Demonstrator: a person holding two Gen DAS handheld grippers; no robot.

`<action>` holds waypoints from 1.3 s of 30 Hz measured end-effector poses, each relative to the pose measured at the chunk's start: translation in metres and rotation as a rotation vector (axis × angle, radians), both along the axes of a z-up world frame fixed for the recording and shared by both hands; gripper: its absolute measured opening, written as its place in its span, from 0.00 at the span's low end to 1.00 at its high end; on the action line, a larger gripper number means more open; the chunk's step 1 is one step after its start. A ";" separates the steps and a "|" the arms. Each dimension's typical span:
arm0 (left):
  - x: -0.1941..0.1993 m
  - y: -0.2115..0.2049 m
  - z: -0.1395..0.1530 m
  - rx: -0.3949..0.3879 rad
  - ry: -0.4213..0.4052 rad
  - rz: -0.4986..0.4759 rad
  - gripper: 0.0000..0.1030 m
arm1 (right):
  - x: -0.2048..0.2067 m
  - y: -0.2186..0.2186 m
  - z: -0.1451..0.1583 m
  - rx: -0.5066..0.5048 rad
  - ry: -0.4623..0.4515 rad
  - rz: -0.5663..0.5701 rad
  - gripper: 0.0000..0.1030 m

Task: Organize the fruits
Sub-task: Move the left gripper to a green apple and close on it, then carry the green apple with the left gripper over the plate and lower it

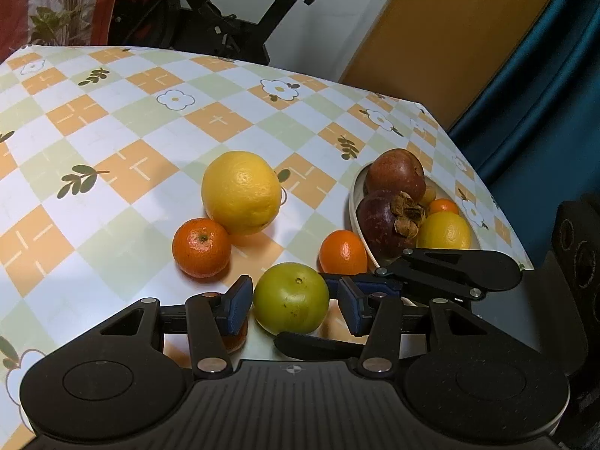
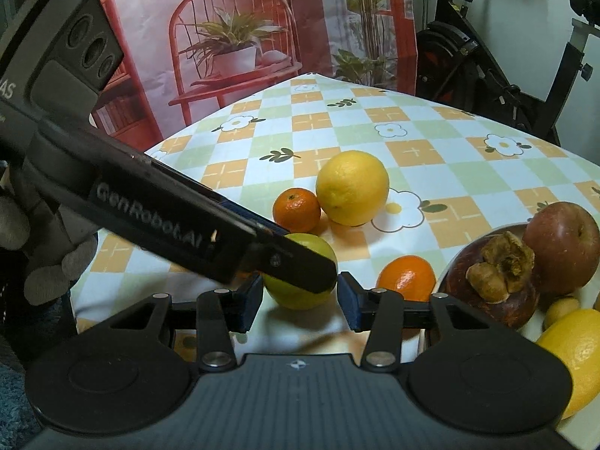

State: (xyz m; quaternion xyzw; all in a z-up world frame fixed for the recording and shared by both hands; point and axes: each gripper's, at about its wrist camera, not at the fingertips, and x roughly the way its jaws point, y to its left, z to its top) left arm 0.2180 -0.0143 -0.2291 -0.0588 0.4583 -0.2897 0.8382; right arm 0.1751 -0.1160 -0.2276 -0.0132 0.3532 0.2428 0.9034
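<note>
- Currently I am holding the left gripper [image 1: 290, 302] around the green fruit [image 1: 290, 297], its pads not quite touching.
- I am keeping the right gripper [image 2: 300, 302] parted beside the same fruit.
- Two tangerines [image 1: 201, 247] and a large yellow citrus [image 1: 241, 192] are sitting on the tablecloth [image 1: 112, 120]; the bowl [image 1: 356, 206] is standing at the right.

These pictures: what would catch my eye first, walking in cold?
Probably the green fruit at the near edge of the checked tablecloth, framed between the blue pads of two tongs, left and right, at once. Next, the big yellow citrus behind it, and the bowl of dark fruit at the right.
</note>
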 end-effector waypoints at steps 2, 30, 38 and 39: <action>0.000 0.001 -0.001 -0.004 0.002 0.000 0.50 | 0.001 -0.001 -0.001 0.007 0.007 -0.002 0.46; -0.047 -0.081 0.038 0.057 -0.109 -0.136 0.49 | -0.062 -0.066 0.027 0.134 -0.098 -0.148 0.47; -0.047 -0.131 0.048 0.089 -0.153 -0.219 0.49 | -0.082 -0.111 0.036 0.172 -0.145 -0.242 0.47; -0.047 -0.137 0.049 0.092 -0.155 -0.227 0.49 | -0.083 -0.116 0.037 0.173 -0.148 -0.252 0.47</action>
